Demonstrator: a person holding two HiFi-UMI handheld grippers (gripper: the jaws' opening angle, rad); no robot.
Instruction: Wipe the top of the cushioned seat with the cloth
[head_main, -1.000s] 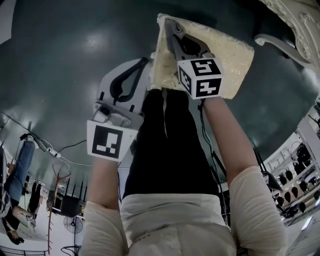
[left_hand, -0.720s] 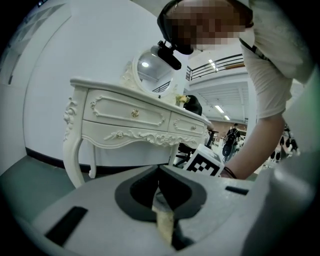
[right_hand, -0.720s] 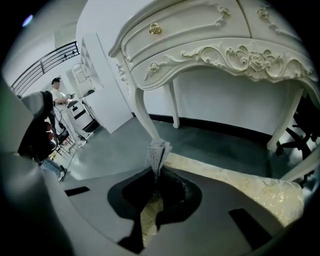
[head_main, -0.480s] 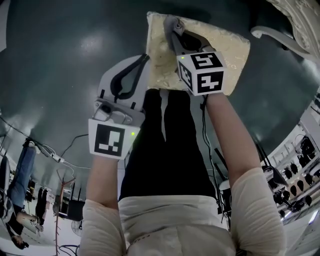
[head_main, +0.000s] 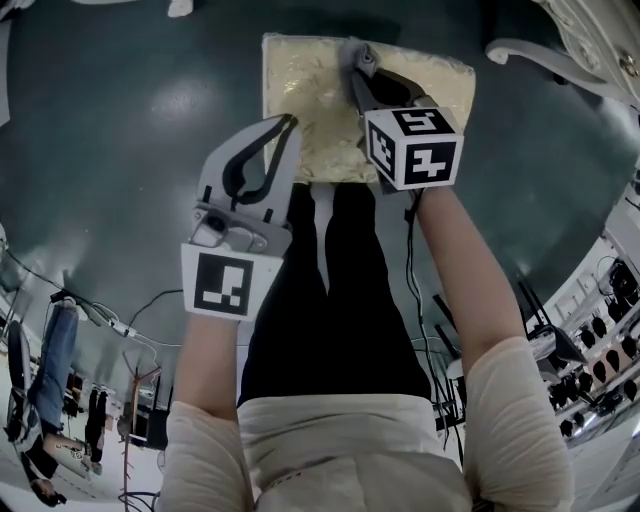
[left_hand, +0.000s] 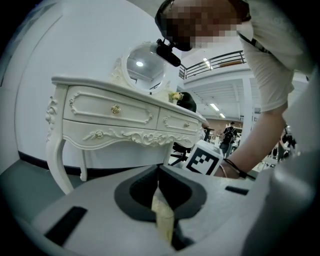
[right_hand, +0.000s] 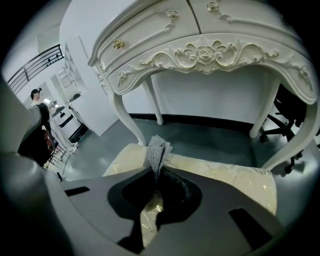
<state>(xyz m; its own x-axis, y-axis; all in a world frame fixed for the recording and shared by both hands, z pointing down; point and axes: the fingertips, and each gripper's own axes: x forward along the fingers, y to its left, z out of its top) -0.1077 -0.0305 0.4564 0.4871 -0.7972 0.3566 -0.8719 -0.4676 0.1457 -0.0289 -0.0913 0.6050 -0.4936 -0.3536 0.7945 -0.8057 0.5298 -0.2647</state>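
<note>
The cushioned seat (head_main: 310, 110) is cream and gold and stands on the dark floor straight ahead of me. My right gripper (head_main: 358, 62) reaches over its far middle. It is shut on a small grey cloth (right_hand: 157, 149), which sticks up between the jaws above the seat (right_hand: 225, 175). My left gripper (head_main: 287, 124) hovers over the seat's near left part, shut with nothing held. In the left gripper view, the left gripper (left_hand: 159, 172) shows only a sliver of cream seat below its closed tips.
A white carved dressing table (right_hand: 210, 45) stands just beyond the seat, its curved legs (head_main: 545, 60) at the right. A round mirror (left_hand: 144, 65) tops it. A black office chair (right_hand: 287, 117) is behind. Cables (head_main: 130, 310) lie on the floor to my left.
The right gripper with the cloth has shifted from the seat's left edge toward its middle. The left gripper now overlaps the seat's near left part.
</note>
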